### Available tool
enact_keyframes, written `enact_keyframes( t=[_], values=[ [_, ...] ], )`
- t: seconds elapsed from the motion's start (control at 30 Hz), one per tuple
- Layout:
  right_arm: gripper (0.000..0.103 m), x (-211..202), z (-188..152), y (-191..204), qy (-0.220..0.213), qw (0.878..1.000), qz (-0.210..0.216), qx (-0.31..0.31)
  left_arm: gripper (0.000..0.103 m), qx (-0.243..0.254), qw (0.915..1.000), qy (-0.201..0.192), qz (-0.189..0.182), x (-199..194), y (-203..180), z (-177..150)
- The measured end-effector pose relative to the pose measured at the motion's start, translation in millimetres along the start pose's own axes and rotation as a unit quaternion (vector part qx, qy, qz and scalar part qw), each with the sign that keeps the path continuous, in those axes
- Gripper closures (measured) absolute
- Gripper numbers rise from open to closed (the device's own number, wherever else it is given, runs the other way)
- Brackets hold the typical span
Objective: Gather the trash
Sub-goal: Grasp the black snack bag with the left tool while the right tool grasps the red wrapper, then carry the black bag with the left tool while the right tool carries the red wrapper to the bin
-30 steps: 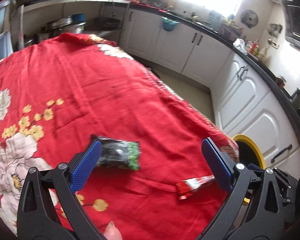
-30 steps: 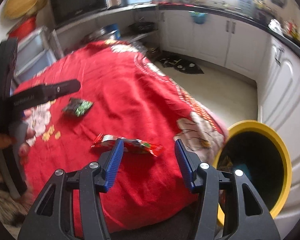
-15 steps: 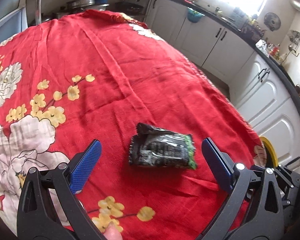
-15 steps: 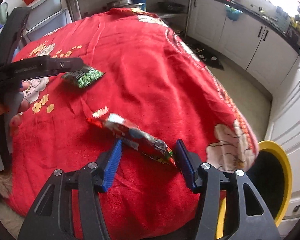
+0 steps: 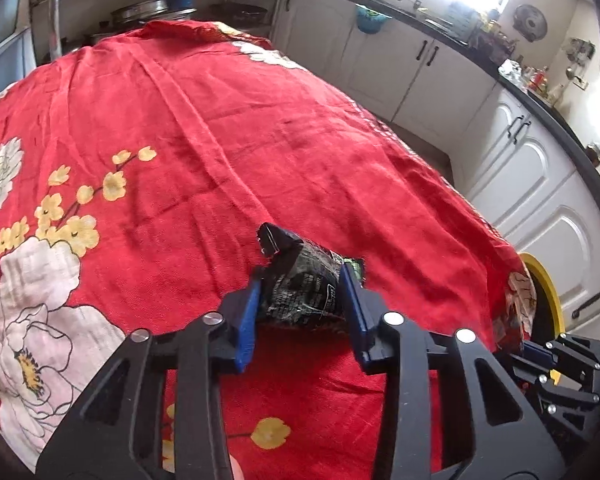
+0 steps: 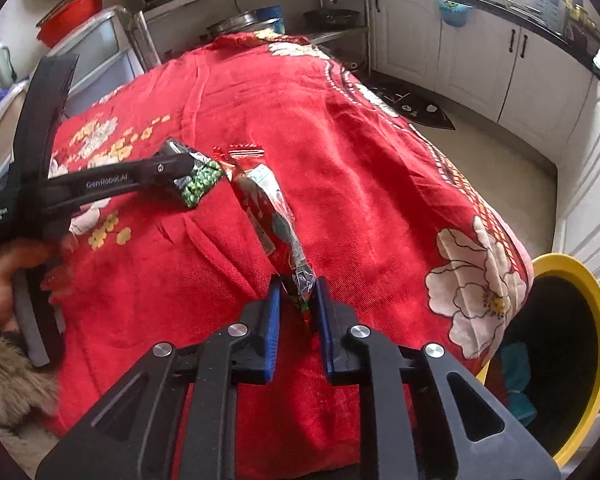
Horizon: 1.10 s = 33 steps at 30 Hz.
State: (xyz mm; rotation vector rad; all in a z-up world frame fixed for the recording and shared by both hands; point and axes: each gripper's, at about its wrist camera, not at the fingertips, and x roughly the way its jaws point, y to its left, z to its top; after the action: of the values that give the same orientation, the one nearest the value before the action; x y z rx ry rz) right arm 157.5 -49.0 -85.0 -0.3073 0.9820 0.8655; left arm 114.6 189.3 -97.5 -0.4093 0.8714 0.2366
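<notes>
Both pieces of trash were gripped but neither was binned. The left gripper (image 5: 300,300) had its jaws pinching the black packet (image 5: 300,288), which sat just above the red-clothed surface (image 5: 220,140). The right gripper (image 6: 296,312) had its jaws pressed on the near end of the red wrapper (image 6: 268,200), the rest trailing up off the cloth. The yellow bin (image 6: 592,300) stood beside the surface's corner, with some items already inside. What was left, by my reading, was carrying both pieces over and dropping them in.

Half a second before, both pairs of jaws were spread, straddling packet and wrapper as they lay on the cloth.
</notes>
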Motion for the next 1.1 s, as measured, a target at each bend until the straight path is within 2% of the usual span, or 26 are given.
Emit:
enact_keyframes(
  t=[0.1,0.23,0.57,1.1],
  values=[
    [0.087,-8,-1,-4,-0.010,1.000,-0.001,0.013,0.082,0.005,0.9999,-0.005,-0.013,-5,-5,1],
    [0.088,-21,-6,-16,-0.026,0.999,-0.007,0.036,0.084,0.022,0.9992,-0.013,-0.032,-14,-20,3],
    [0.088,-58,-24,-56,-0.057,0.993,-0.033,0.097,0.085,0.066,0.9942,-0.032,-0.078,-29,-79,10],
    [0.088,-117,-65,-130,-0.107,0.971,-0.088,0.194,0.085,0.150,0.9777,-0.031,-0.143,-26,-191,4]
  ],
)
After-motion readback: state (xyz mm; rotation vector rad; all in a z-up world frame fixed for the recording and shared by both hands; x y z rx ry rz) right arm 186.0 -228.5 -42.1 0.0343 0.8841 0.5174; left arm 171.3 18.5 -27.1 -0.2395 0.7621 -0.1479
